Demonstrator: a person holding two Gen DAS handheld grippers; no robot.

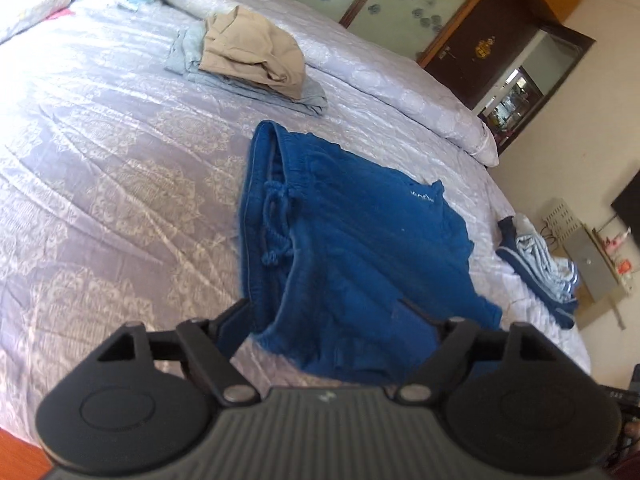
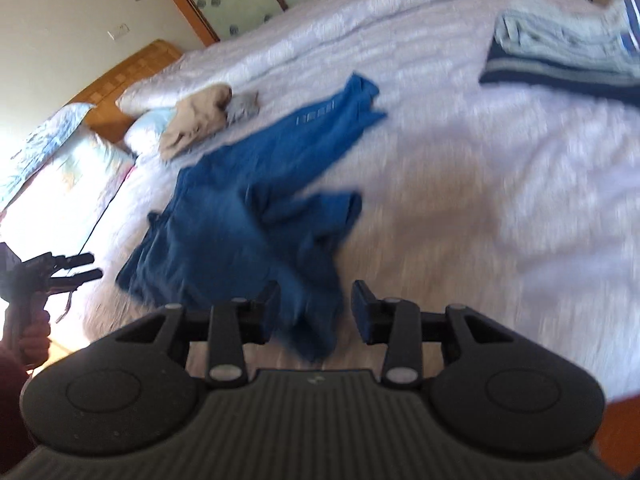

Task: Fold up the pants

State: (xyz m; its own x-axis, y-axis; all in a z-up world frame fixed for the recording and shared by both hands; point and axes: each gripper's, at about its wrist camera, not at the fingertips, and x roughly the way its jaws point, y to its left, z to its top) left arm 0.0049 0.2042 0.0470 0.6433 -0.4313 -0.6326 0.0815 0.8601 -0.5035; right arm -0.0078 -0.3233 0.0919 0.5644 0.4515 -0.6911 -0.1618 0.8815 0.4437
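Blue drawstring pants (image 1: 340,240) lie rumpled on the pale patterned bedspread (image 1: 100,184), waistband and cord toward the left. My left gripper (image 1: 326,316) hovers over their near edge, open wide, its fingers straddling the cloth without pressing it. In the blurred right wrist view the pants (image 2: 240,216) spread out with one leg reaching away toward the bed's far side. My right gripper (image 2: 314,304) is open over the near leg end, and cloth shows in the gap between its pads. The left gripper (image 2: 86,267) appears at the left edge, held by a hand (image 2: 34,340).
A beige and light-blue stack of clothes (image 1: 252,56) sits farther up the bed. A striped folded pile (image 1: 536,264) lies near the bed's right edge. A rolled quilt (image 1: 400,92) runs along the far side. Pillows (image 2: 72,184) and a wooden headboard (image 2: 132,68) are at the left.
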